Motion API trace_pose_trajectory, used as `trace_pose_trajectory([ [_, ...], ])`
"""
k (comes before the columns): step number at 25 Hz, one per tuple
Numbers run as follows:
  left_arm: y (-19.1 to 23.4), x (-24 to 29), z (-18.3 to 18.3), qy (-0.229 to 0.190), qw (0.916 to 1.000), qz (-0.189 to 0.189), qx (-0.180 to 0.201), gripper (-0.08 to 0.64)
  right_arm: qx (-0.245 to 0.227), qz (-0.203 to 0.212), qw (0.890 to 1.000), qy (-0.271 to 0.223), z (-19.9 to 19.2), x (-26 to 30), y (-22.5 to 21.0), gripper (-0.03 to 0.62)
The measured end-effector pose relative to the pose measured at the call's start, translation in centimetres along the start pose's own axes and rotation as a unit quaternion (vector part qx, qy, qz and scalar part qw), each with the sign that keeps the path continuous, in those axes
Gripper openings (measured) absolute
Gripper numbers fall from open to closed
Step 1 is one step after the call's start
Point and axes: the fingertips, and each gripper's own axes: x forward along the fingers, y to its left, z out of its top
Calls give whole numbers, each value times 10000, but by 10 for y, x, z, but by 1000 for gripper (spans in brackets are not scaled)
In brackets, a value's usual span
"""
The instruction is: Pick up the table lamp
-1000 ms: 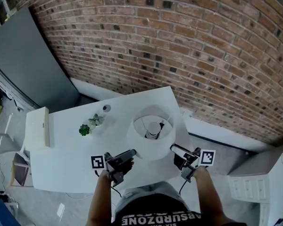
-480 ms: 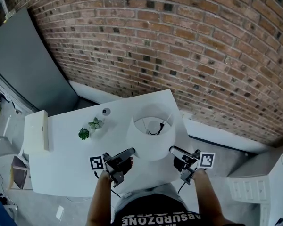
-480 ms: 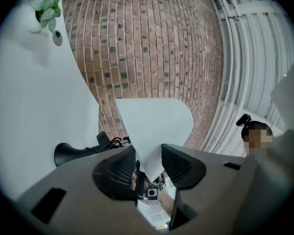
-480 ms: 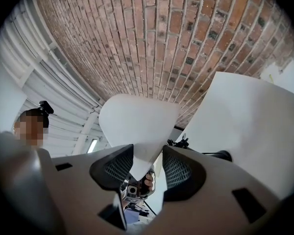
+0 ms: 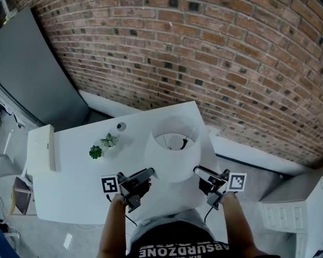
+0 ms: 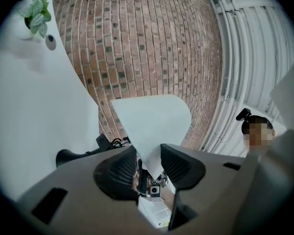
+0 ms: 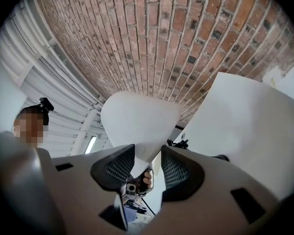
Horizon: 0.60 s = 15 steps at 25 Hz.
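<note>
I have the lamp [image 5: 175, 153] at the right end of the table [image 5: 75, 187], close to the table's front edge, with its top opening facing the head view. My left gripper [image 5: 149, 172] is at the lower rim of the shade [image 6: 152, 124] on its left. My right gripper [image 5: 197, 170] is at the rim on its right. Both sit above the table's front edge. Each pair of jaws has just been closing and now pinches the shade's thin wall at a middling width. A small plant [image 5: 96, 151] sits toward the table's middle, and a white box [image 5: 41, 150] lies on its left end. I cannot tell whether the lamp's base touches the table.
</note>
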Motion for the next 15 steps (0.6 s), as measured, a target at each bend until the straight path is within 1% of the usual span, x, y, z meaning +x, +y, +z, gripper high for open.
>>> trace_pose_trajectory([
  [10,-1,-2,6,-71,9999,-3,114,146,-149,59,9998,112,1,5,2,143],
  [15,-2,-1,7,-79,9999,-13,118,138,-144,67,9999,68,4,6,3,138],
])
